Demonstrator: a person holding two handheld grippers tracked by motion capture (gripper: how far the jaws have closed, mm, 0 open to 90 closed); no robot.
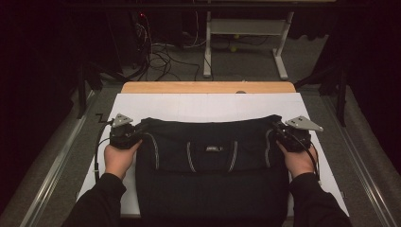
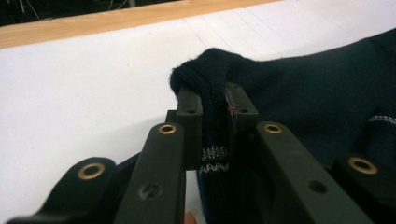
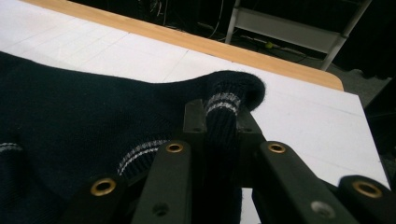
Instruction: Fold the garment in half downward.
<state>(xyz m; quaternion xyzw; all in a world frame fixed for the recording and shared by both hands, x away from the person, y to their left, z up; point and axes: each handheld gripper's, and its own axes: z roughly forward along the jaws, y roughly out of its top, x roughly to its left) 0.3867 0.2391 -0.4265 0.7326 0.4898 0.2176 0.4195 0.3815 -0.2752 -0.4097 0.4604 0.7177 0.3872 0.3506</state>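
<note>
A: Item one, the garment?

B: Dark knitted sweater (image 1: 213, 165), navy or black, pale stripes on its folded parts and a small label near the middle. It lies folded on the white sheet (image 1: 208, 106) that covers the table (image 1: 208, 87), reaching from mid-sheet to the near edge. Its far edge is stretched straight between the two grippers.

A: Item two, left side?

B: Left gripper (image 1: 135, 132), held in the person's left hand (image 1: 119, 158). The forearm comes in from the bottom of the high view in a dark sleeve, hand wrapped round the gripper's body from behind, gripper pointing inward toward the sweater's far left corner. The grey three-cornered plate sits on top. In the left gripper view (image 2: 214, 107) the jaws are clamped on a ribbed fold of the knit, which bulges out past the tips; a striped band shows between them lower down.

A: Item three, right side?

B: Right gripper (image 1: 282, 133), in the right hand (image 1: 299, 161), a mirror of the left: dark-sleeved forearm from below, gripper angled inward at the far right corner, grey plate on top. The right gripper view (image 3: 223, 119) shows the jaws closed on a ribbed, striped fold, its rounded end poking out beyond the tips.

A: Surroundings?

B: Wooden table edge past the sheet; a white frame (image 1: 246, 28) and loose cables (image 1: 161, 56) on the floor behind.
</note>
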